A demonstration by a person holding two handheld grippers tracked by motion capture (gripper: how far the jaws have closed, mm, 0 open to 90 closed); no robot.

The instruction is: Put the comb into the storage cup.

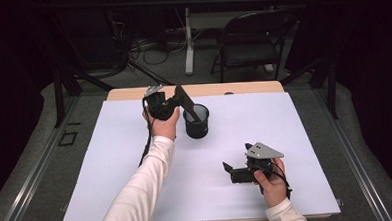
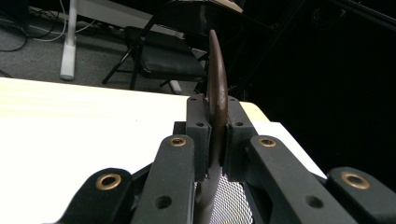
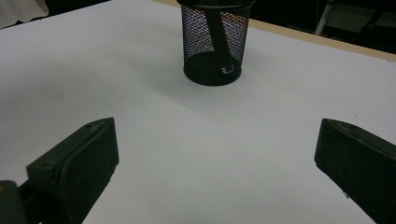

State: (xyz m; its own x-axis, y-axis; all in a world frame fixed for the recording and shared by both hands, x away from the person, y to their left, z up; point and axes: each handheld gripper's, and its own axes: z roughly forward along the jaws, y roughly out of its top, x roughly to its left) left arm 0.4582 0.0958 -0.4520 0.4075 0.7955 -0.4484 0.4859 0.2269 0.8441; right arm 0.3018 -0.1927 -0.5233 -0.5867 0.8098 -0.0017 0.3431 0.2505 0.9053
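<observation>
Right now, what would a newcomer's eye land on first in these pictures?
First, the left gripper at the far middle of the white table, shut on a flat dark brown tool whose lower end sits inside the black mesh cup. Next, the right gripper, jaws wide open, low over the near right of the table and pointing toward the cup.

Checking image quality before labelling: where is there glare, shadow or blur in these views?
High view: table evenly lit, surroundings dark. Left gripper view: table blown out to white, the near left tool a little soft around the brown stick. Right gripper view: mesh cup sharp, soft shadow beside it, the near right tool blurred.
</observation>
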